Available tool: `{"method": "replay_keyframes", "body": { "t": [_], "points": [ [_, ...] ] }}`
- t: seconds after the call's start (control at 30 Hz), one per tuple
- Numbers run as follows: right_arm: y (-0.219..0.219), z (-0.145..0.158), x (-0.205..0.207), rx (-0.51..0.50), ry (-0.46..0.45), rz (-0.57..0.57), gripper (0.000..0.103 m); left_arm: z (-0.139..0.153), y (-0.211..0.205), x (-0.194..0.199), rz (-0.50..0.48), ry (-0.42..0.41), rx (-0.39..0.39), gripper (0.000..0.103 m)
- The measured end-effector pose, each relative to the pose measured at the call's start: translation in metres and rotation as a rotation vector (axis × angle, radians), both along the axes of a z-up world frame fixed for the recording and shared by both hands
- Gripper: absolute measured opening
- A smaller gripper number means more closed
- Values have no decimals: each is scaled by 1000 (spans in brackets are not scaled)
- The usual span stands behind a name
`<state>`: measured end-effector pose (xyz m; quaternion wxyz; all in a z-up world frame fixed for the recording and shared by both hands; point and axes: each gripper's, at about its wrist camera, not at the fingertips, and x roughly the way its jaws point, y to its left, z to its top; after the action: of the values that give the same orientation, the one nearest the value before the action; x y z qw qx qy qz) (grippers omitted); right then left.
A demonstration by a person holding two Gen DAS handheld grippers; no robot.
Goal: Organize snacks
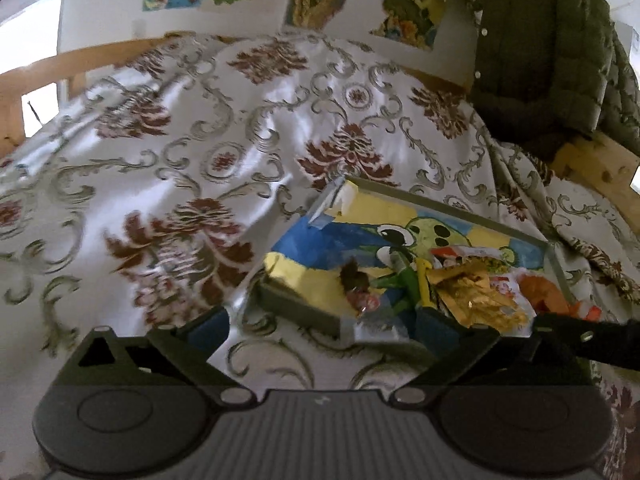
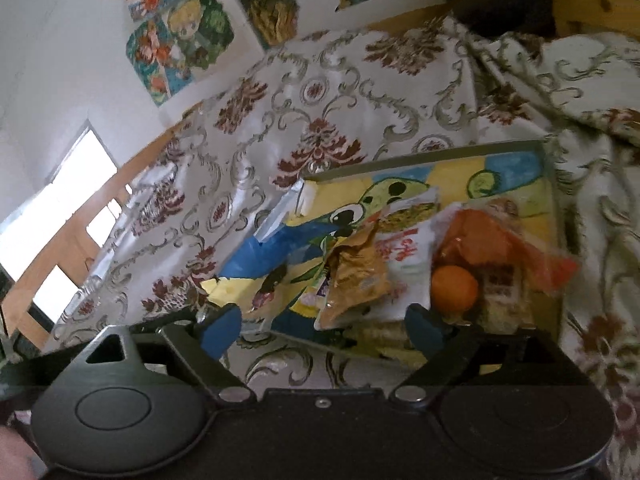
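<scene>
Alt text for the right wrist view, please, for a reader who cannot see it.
A shallow tray with a cartoon frog picture on its floor lies on a flower-patterned bedspread, holding a heap of snack packets and an orange. The right gripper hangs over the tray's near edge with its jaws open and nothing between them.

The left gripper [image 1: 320, 326] points downward, its jaws spread wide and empty. The right gripper [image 2: 322, 330] is likewise wide apart, gripping nothing.
</scene>
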<state>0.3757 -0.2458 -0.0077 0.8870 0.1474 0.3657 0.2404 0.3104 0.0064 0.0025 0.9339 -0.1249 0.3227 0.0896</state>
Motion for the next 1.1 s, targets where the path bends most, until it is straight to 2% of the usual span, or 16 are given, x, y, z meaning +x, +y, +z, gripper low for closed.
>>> {"method": "replay_keyframes", "body": {
  "t": [0.23,0.47,0.73,1.1],
  "points": [
    [-15,7,-60,-30,-81,-60,102,4,-8,-55,-4,-44,48,102],
    [-19,7,-116,-118,-169,-119,102,12,-23,-103,-16,-102,119,102],
    [-21,4,-166,-195,-223,-174,102,12,-32,-142,-31,-132,187,102],
    [-15,8,-212,-236,-264,-170,102,6,-29,-184,-35,-127,178,102]
  ]
}}
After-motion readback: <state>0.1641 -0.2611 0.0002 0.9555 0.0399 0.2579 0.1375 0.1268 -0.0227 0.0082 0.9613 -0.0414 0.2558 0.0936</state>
